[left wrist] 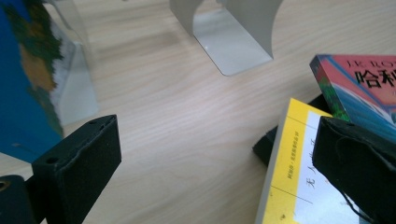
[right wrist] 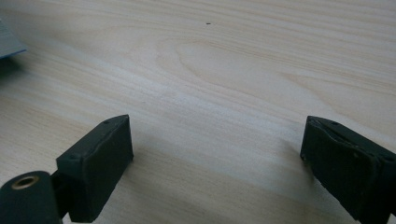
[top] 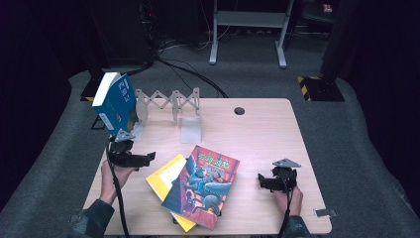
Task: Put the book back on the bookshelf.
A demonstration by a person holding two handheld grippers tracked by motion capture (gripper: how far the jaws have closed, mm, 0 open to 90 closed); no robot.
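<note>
the blue book is standing tilted at the far left corner of the table, leaning against the left plate of the metal book stand, with its white page edge turned to the left. in the left gripper view the blue book is showing just beyond the left jaw, apart from it. the left tongs are spreading wide with nothing between the jaws, only bare table, and they are hanging just in front of the blue book, beside the yellow book. the colourful book is lying on top of the yellow book, near the middle of the front part of the table. the right tongs are spreading wide too, low over bare wood at the right side, well apart from the books.
</note>
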